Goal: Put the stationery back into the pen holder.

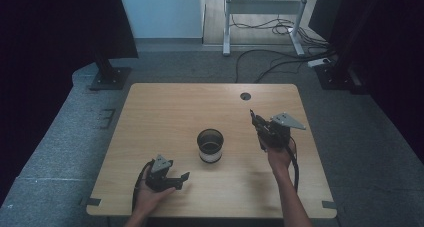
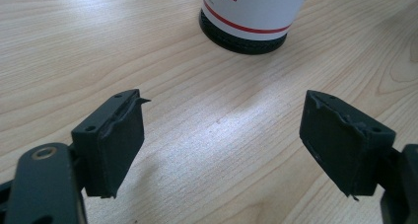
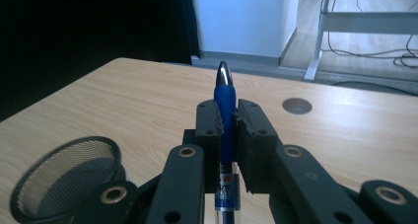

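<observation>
Right gripper [image 3: 226,128]: jaws clamped on a blue pen [image 3: 225,93]. In the right gripper view the pen stands between the two pads, silver tip poking out above them at frame centre, clear barrel with print running down below the pads. In the high view I see the right gripper [image 1: 256,121] right of centre, raised off the table [image 1: 165,107], hand under it, jaws pointing toward the top of the frame.

Left gripper [image 2: 222,135]: jaws wide apart, nothing between them, just bare wood grain. The readout I have suggests near-closed, but the left gripper view plainly shows a big gap, so I go with that. In the high view the left gripper [image 1: 181,179] sits lower left, low over the table near its front edge, hand behind it.

Pen holder [image 1: 210,145]: black mesh cup with a white band and a red stripe, upright at centre of the high view, between the two grippers and apart from both. Top centre of the left gripper view shows its base [image 2: 246,17]; lower left of the right gripper view shows its mesh rim [image 3: 66,177].

Round cable hole [image 1: 245,96] in the tabletop, upper centre-right of the high view.
</observation>
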Demonstrator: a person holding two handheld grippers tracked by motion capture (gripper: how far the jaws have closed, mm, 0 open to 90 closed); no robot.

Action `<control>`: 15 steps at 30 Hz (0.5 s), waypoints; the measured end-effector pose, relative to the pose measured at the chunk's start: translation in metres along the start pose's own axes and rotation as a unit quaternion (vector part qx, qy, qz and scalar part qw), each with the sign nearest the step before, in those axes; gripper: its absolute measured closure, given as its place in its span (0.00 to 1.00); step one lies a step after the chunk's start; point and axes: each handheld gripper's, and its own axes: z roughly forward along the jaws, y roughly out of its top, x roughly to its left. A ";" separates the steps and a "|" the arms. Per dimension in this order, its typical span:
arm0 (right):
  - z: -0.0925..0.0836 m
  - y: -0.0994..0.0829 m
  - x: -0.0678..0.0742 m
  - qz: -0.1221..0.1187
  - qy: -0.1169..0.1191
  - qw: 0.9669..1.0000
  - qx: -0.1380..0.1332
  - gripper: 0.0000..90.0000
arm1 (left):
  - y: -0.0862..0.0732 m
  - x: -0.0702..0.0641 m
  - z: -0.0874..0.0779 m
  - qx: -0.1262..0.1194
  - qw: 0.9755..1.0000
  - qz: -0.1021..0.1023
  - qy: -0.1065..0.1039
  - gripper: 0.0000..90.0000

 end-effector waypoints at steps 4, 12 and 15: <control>0.000 0.006 0.007 -0.006 0.006 1.000 -0.007 0.87 | 0.000 -0.001 0.001 0.001 1.000 0.001 -0.001 0.20; 0.006 0.015 0.021 -0.013 0.018 1.000 -0.012 0.87 | 0.000 0.000 0.001 0.002 1.000 0.001 -0.001 0.19; 0.010 0.018 0.028 -0.017 0.022 1.000 -0.013 0.87 | -0.001 0.000 0.001 0.004 1.000 0.002 -0.002 0.20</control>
